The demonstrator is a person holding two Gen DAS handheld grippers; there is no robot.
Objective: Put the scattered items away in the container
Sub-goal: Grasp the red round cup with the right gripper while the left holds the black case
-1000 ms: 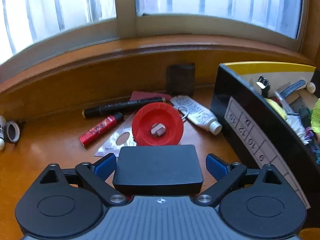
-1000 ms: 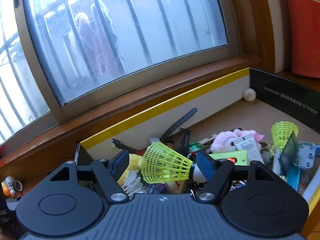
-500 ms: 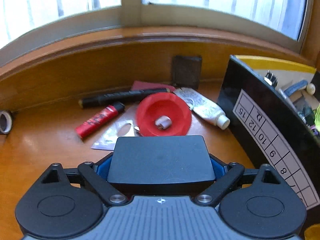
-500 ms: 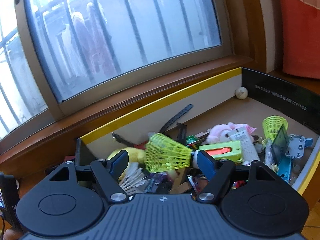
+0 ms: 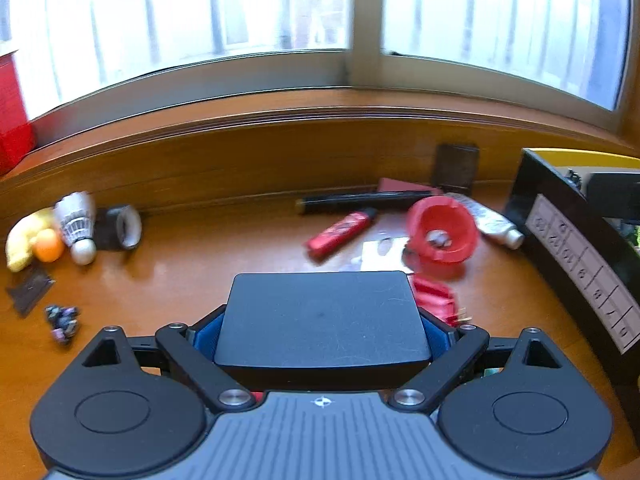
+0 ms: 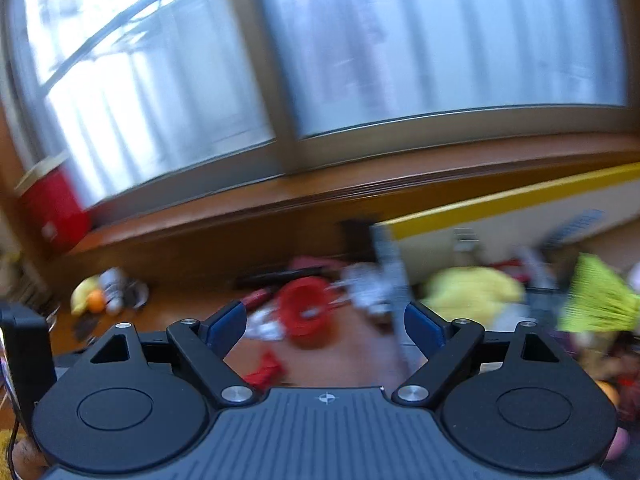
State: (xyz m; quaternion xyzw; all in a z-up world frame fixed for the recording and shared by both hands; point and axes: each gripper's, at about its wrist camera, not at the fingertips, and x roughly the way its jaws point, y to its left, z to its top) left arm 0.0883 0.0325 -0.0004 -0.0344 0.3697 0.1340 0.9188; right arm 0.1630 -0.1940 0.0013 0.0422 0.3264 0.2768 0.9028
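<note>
My left gripper [image 5: 320, 330] is shut on a flat black box [image 5: 322, 316] and holds it above the wooden table. The black container [image 5: 576, 248] with a yellow rim stands at the right. In the blurred right wrist view my right gripper [image 6: 325, 322] is open and empty, over the table left of the container [image 6: 500, 204]. A yellow-green shuttlecock [image 6: 596, 300] lies in the container among other items. A red round lid [image 5: 442, 234], a red lighter [image 5: 340, 232], a black marker [image 5: 360, 202] and a white tube [image 5: 486, 220] lie scattered ahead.
At the far left lie a white shuttlecock [image 5: 78, 226], an orange ball [image 5: 48, 250], a yellow toy [image 5: 22, 240] and a tape roll [image 5: 122, 226]. A small red item [image 5: 434, 294] lies by the black box. A wooden sill and window run behind.
My right gripper has let go of the yellow-green shuttlecock, which now lies in the container, and swung left, open. My left gripper, shut on the black box, has drawn back and turned left.
</note>
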